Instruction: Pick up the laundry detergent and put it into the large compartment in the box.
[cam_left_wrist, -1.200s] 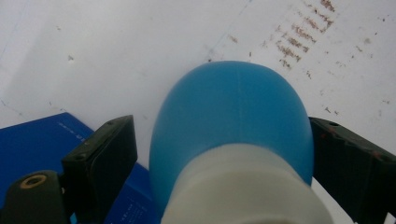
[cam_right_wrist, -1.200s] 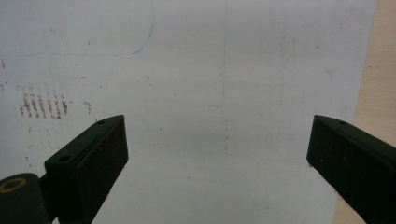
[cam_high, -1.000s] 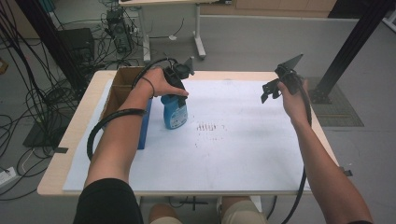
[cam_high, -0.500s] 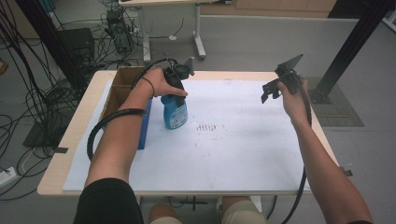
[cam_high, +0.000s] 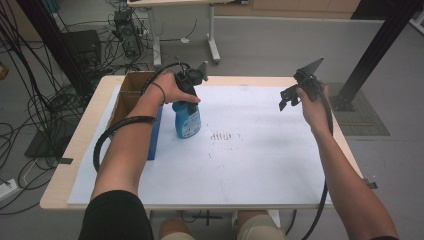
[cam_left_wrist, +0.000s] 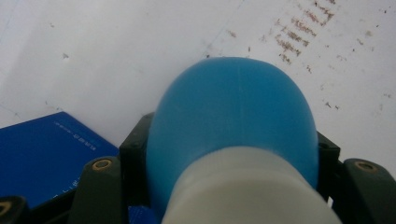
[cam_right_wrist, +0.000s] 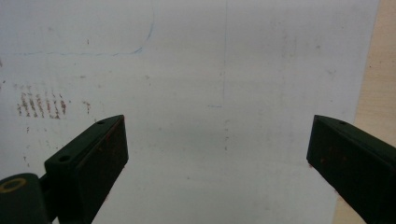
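A blue bottle (cam_high: 187, 121) stands upright on the white sheet (cam_high: 250, 165), left of the middle. My left gripper (cam_high: 186, 101) comes down on its top from above. In the left gripper view the black jaws sit tight on both sides of the bottle (cam_left_wrist: 233, 112) just below its white collar (cam_left_wrist: 247, 186); they have just been closing on it. My right gripper (cam_high: 289, 99) hangs above the sheet's far right part, apart from the bottle. In the right gripper view its fingers (cam_right_wrist: 93, 154) stand wide open over bare sheet, with nothing between them.
An open cardboard box (cam_high: 131, 90) sits at the table's far left, with a dark blue box (cam_high: 154, 135) along its right side, close to the bottle. Brown smudges (cam_high: 225, 136) mark the sheet just right of the bottle. The table's wooden edge (cam_right_wrist: 373, 70) runs near the right gripper.
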